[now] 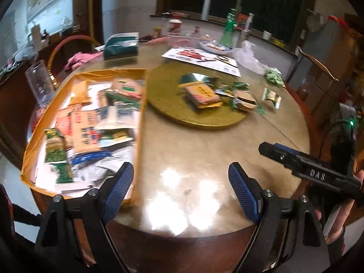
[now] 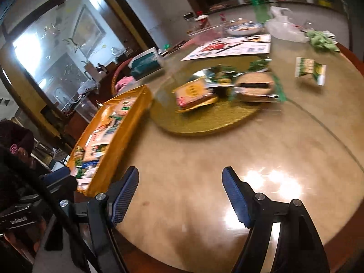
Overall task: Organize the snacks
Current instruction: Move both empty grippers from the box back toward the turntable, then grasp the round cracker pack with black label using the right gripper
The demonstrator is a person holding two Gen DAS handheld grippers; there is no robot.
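Many snack packets [image 1: 84, 134] fill the orange tray [image 1: 141, 122]; both hand-held grippers [image 1: 180, 188] [image 2: 180, 193] gape empty

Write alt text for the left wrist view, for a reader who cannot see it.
The left hand-held gripper hangs open and empty over a glossy round table. An orange tray full of snack packets sits at left, and more packets lie on a gold turntable behind. The right hand-held gripper pokes in at right.

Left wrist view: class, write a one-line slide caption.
Open left gripper above round table; orange snack box left, gold turntable beyond.
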